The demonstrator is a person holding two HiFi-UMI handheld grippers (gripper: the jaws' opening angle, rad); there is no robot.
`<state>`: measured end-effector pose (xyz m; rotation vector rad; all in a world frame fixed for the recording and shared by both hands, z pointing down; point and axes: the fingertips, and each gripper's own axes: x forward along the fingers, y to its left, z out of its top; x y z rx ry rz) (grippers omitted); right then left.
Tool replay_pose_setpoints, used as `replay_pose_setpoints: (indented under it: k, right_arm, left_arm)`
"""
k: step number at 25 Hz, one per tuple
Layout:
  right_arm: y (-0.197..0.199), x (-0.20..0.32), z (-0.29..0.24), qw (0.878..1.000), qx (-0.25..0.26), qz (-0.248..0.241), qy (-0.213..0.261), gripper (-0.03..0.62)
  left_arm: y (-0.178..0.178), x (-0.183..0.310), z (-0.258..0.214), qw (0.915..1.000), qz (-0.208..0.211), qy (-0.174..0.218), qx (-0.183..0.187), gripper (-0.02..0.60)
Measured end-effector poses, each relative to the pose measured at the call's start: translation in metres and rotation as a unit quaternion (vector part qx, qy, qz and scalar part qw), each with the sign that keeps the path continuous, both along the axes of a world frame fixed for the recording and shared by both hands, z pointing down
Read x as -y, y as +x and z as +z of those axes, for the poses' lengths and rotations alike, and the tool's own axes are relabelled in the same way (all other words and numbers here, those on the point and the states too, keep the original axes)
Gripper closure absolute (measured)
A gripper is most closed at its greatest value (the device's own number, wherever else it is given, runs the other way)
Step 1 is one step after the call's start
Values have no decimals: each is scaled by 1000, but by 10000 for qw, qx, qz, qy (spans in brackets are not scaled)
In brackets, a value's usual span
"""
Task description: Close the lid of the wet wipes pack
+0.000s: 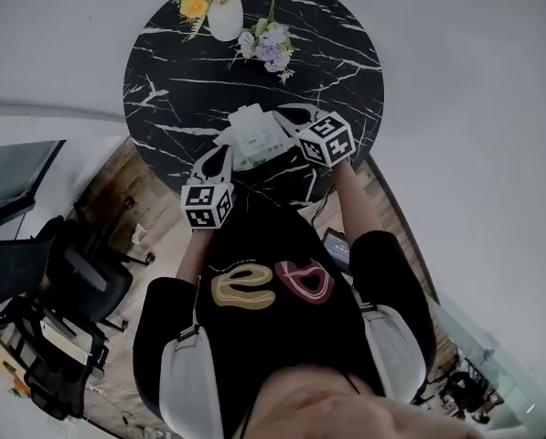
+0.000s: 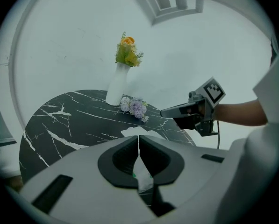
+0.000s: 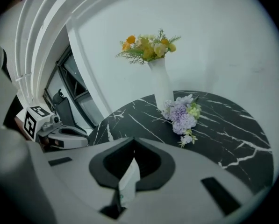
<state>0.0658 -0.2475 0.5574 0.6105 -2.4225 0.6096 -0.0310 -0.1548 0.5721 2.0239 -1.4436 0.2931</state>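
White film with green print, an edge of the wet wipes pack point(image 1: 251, 138), sits pinched between the jaws of the left gripper point(image 2: 139, 148), which are pressed together on it. The right gripper point(image 3: 132, 158) is clamped the same way on another edge of the pack, so the pack hangs or rests between the two, each gripper facing the other across it.

As for the lid, the head view shows a pale flap-like part on the pack's side away from the person. I take that to be the lid standing open, though it is too small to be sure. By that reading nothing of the closing is done yet: the pack is only steadied, and the pressing down is all left to do.

What stands in the way, in my judgement, is the grip itself (both grippers are busy holding). One would have to let go before it could push the flap shut.

Beyond both grippers, on the black marble table point(image 1: 163, 90), stand a white vase point(image 1: 224, 18) of yellow flowers and a lilac posy point(image 1: 268, 46), well apart from the pack and no hindrance.
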Motion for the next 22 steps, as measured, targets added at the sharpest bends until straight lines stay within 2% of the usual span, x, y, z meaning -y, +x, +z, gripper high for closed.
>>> replay_pose_setpoints:
  k: [4,10,14,22]
  right_arm:
    - [-10,15,10,9987,-35,-432,-276,583]
    - [-22,42,29,9964,-64,-671,-509,583]
    - [-31,43,49,9888,-108,-1040,-1063,583]
    - [-40,50,83,9807,-244,-1306,-1432,583]
  left_arm:
    - [-1,3,6,9997,-228,-110,41,560]
    - [-7,1,18,9977,-571,-353,50,560]
    - [-6,-1,27,9966,-646,-497,75,560]
    - [-5,-9,42,9944,-789,-693,126,560]
